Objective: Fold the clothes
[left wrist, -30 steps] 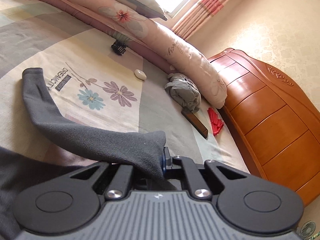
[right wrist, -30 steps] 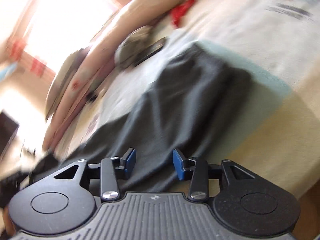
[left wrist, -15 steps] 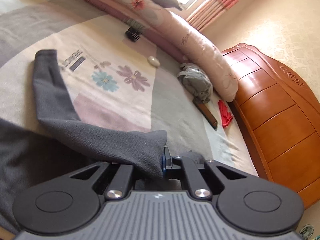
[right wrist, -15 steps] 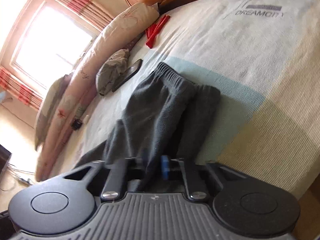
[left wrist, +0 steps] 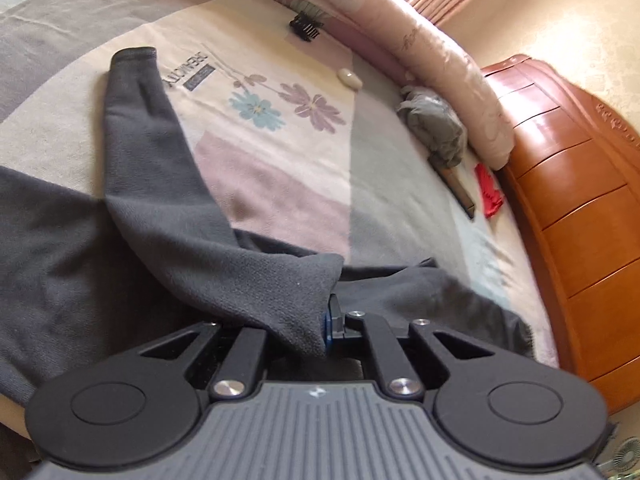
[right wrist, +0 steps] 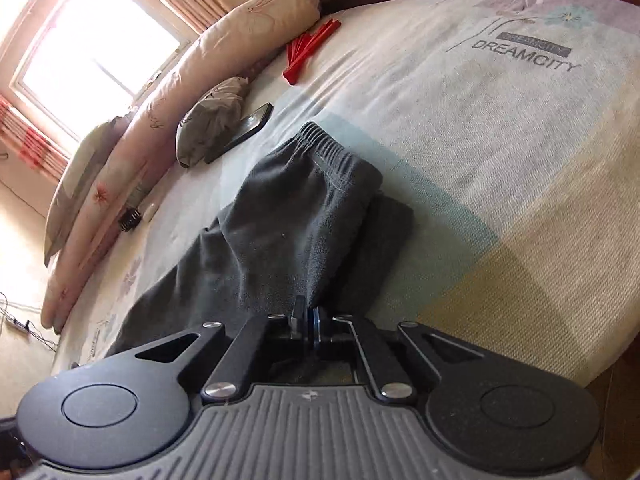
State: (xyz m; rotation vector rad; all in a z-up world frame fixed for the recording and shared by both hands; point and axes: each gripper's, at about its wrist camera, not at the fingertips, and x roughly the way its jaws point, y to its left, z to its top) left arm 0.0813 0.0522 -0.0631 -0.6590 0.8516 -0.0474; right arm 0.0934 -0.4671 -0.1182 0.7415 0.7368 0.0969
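Dark grey trousers (left wrist: pixel 152 216) lie spread on the bed (left wrist: pixel 288 184). Left hand-held gripper (left wrist: pixel 320 320) pinches a leg fold, lifted clear — likely to carry it over. Right hand-held gripper (right wrist: pixel 306 322) is pressed together on the cloth edge below the waistband (right wrist: pixel 320 140) — probably anchoring that side for folding.

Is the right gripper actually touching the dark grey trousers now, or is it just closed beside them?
Touching. The right wrist view shows the right gripper with its jaws shut on a fold of the dark grey trousers, the cloth rising straight out from between them.
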